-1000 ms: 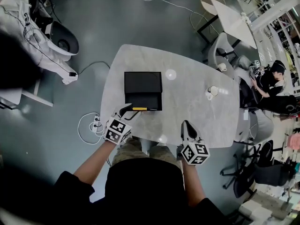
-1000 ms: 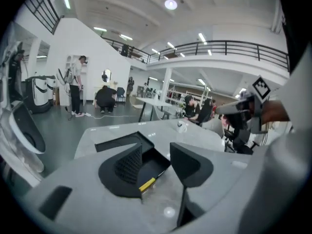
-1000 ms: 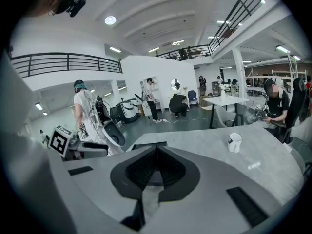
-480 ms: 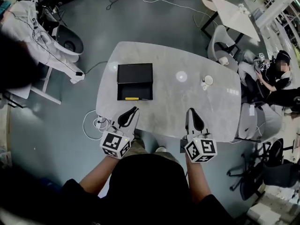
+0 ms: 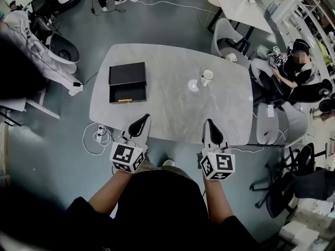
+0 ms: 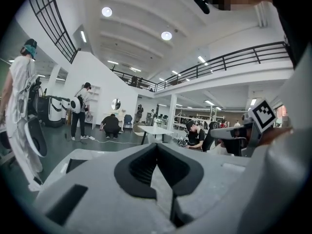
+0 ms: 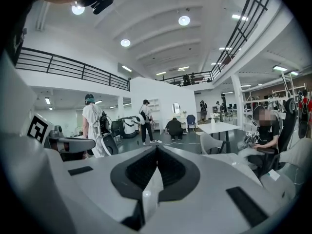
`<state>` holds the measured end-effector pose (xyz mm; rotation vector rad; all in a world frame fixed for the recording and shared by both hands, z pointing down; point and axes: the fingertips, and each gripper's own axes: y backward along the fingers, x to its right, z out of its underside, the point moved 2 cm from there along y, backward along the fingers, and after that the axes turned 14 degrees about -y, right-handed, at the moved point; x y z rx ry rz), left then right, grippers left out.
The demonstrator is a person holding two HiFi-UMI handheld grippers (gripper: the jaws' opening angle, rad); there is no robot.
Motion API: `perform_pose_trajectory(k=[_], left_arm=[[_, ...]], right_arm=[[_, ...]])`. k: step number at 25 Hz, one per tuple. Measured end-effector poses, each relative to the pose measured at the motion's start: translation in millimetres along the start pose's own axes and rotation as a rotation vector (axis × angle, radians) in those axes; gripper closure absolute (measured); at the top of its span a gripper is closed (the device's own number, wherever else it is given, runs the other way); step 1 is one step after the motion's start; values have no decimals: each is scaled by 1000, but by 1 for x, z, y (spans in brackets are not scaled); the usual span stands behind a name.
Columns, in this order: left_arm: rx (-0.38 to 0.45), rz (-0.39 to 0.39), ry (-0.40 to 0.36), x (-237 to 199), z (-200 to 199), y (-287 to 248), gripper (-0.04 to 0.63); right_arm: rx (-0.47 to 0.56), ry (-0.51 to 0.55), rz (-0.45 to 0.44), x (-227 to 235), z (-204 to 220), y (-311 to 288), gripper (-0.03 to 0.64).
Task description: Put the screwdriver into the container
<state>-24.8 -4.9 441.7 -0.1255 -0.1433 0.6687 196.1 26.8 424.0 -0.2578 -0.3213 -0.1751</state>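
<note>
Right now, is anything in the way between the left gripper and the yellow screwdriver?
No, nothing visible is. Only bare table lies between the shut left gripper and the black container, where the screwdriver already lies. The cup stands off to the right.

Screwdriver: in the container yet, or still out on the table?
In. The screwdriver, its yellow handle showing, lies inside the open black container, along its near edge.

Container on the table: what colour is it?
The container is black; the head view shows it best.
</note>
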Motion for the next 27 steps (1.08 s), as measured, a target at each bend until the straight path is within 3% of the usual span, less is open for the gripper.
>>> perform_pose_trajectory(k=[16,27], left_arm=[[-18,32,14,42,5,5,579],[-21,56,0,31,-1,3,580]], right_arm=[[-4,16,10,3,12,30,606],[1,-7,3,-8,13,17,606]])
